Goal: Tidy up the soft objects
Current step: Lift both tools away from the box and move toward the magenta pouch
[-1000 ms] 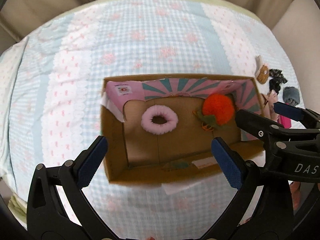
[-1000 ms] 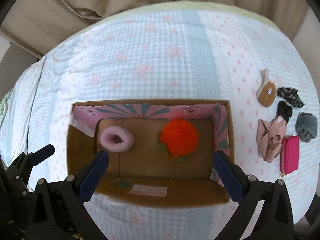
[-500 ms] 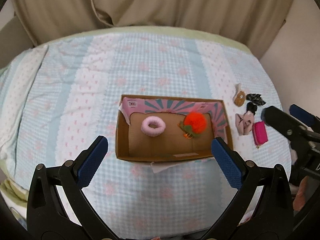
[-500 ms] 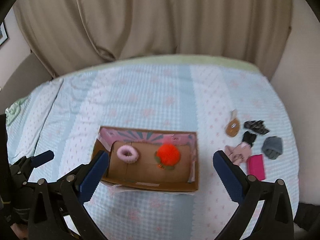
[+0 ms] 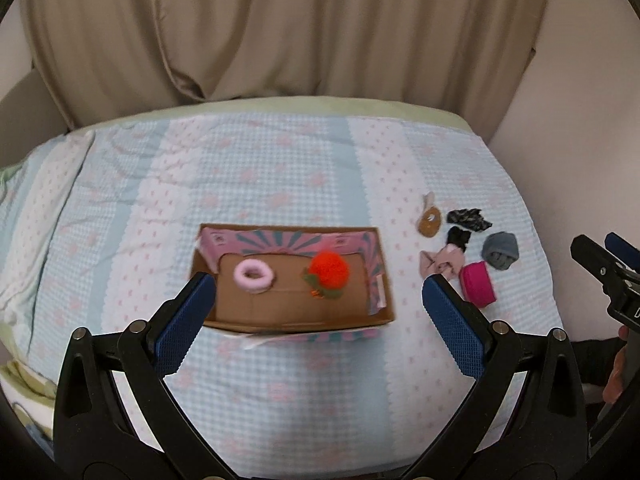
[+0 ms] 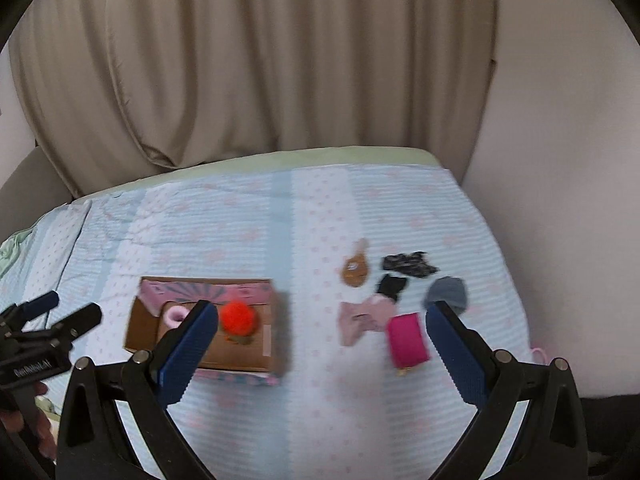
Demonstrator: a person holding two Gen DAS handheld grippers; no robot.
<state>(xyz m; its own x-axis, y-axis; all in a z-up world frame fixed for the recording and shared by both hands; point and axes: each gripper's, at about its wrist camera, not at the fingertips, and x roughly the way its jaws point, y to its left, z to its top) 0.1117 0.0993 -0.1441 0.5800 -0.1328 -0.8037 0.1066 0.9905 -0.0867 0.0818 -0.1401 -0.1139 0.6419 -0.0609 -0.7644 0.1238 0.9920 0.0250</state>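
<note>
A cardboard box with pink patterned flaps lies on the bed. Inside it sit a pink fluffy scrunchie and an orange pompom. To its right lie a magenta pouch, a pink bow, a grey knit bundle, a black lace scrunchie, a small black piece and a brown clip. My left gripper hangs open high above the box. My right gripper is open above the bed, empty.
The bed wears a light blue and white cover with pink dots. A beige curtain hangs behind it and a pale wall stands at the right. A hand holds the left tool at the lower left.
Both grippers have pulled up and back from the box, so the whole bed and curtain now show. The right gripper has swung right, toward the loose items. Both stayed open.
</note>
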